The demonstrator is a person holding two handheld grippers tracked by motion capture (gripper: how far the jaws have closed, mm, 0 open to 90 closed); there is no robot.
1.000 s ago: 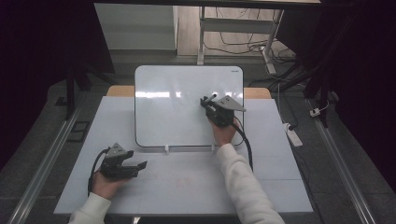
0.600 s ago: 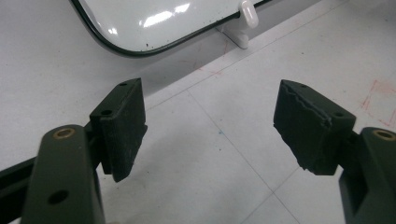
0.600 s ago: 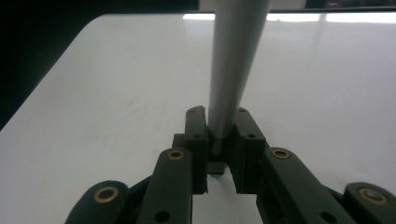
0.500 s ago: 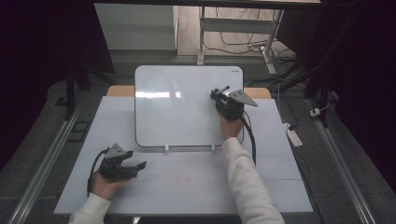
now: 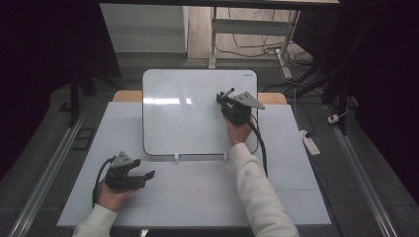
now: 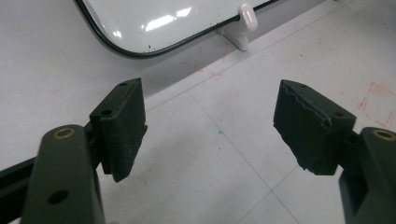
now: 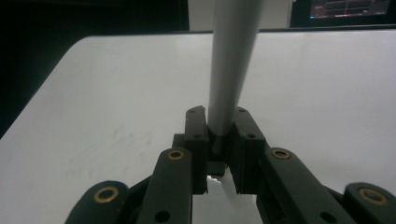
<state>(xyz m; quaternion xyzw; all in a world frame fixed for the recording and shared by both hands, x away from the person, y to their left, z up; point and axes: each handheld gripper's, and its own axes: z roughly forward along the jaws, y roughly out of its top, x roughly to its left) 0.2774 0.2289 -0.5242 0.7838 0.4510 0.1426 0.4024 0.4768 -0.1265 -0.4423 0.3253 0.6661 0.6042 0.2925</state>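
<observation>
A white whiteboard (image 5: 188, 113) lies flat on the far half of the table. My right gripper (image 5: 225, 98) hovers over its right part, shut on a grey marker (image 5: 229, 92) that sticks out past the jaws. In the right gripper view the marker (image 7: 231, 60) rises from between the closed pads of that gripper (image 7: 219, 123), above the whiteboard (image 7: 116, 93). My left gripper (image 5: 148, 175) rests at the near left of the table, open with nothing in it. In the left gripper view that gripper (image 6: 210, 126) has its pads wide apart over bare table, with the whiteboard's near corner (image 6: 159, 18) ahead.
A pale mat (image 5: 197, 197) covers the table. Two white clips (image 6: 245, 18) sit along the whiteboard's near edge. A power strip (image 5: 311, 143) lies on the floor at the right, with cables and a table frame (image 5: 247, 29) behind the board.
The right gripper with the marker has shifted a little toward the far right of the whiteboard. The left gripper has stayed where it was.
</observation>
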